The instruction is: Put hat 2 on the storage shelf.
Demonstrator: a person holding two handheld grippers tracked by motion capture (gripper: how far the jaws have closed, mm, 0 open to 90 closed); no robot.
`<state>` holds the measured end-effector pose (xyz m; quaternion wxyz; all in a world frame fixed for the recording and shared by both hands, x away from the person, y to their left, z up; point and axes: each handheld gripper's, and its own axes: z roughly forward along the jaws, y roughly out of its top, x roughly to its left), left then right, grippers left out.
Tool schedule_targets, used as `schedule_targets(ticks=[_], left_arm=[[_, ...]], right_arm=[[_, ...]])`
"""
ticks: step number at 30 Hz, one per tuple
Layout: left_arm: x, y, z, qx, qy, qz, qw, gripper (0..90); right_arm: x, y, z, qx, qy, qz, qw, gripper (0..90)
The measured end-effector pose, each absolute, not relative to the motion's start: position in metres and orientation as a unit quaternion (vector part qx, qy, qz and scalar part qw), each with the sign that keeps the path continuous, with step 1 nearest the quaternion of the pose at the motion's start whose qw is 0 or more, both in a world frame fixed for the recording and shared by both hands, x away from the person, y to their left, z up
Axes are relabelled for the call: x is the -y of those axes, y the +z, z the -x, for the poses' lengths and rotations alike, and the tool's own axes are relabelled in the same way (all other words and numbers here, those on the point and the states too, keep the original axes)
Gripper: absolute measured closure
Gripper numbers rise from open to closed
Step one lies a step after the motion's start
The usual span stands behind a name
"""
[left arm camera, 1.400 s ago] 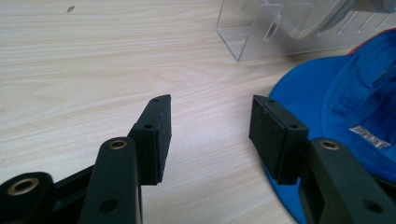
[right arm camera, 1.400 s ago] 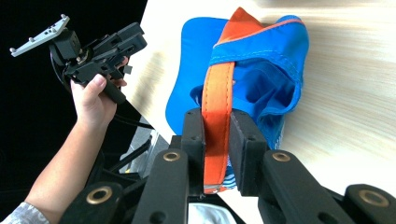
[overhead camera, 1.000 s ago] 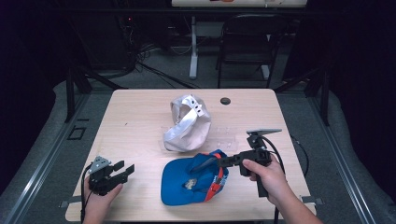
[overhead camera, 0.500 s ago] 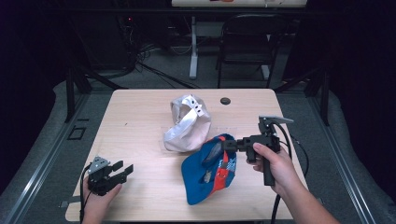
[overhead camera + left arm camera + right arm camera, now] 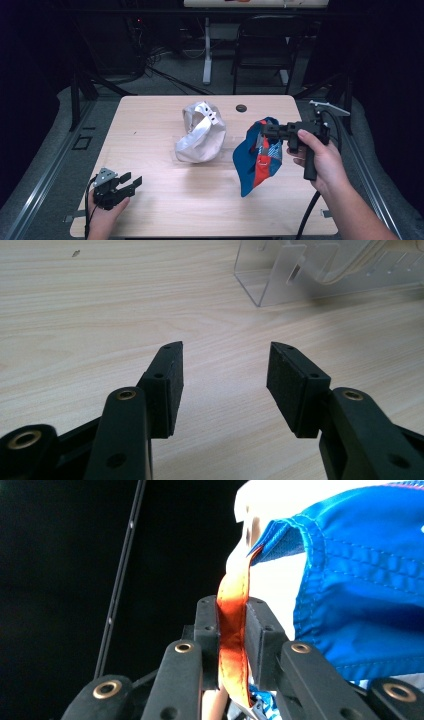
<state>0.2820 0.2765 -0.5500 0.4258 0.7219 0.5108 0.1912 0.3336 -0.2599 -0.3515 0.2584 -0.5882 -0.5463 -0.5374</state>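
- Your right gripper has its jaws closed on the orange strap of the blue cap; the cap hangs off the table, above its right half.
- Keep the pinch firm. Only a narrow band of strap sits between the pads, so a jerk could probably pull it free.
- The white cap sits on a clear acrylic stand near the middle of the table, just left of the hanging cap. Judged from this layout, the blue cap goes to the stand; carry it high enough that its brim clears the white cap.
- Your left gripper rests at the near left corner, jaws partly open with nothing between them. Use it to steady the stand if needed.
- Open room: the left half and near edge are bare wood. A small dark grommet marks the far edge; the right edge lies close beneath your right hand.
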Motion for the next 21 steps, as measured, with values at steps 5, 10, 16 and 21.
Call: schedule_targets(ticks=[5,10,16,21], left_arm=[[-0.275,-0.550,-0.282,-0.509,0.191,-0.724,0.424,49.5],[-0.276,-0.550,-0.282,-0.510,0.189,-0.725,0.424,49.5],[-0.277,-0.550,-0.282,-0.510,0.192,-0.722,0.425,49.5],[-0.276,-0.550,-0.283,-0.510,0.189,-0.726,0.421,49.5]], right_arm=[[0.269,-0.344,-0.344,0.527,-0.547,0.600,0.251,77.7],[0.269,-0.331,-0.357,0.522,-0.556,0.602,0.235,77.7],[0.265,-0.316,-0.373,0.525,-0.555,0.611,0.207,77.6],[0.262,-0.312,-0.384,0.523,-0.554,0.616,0.199,77.6]])
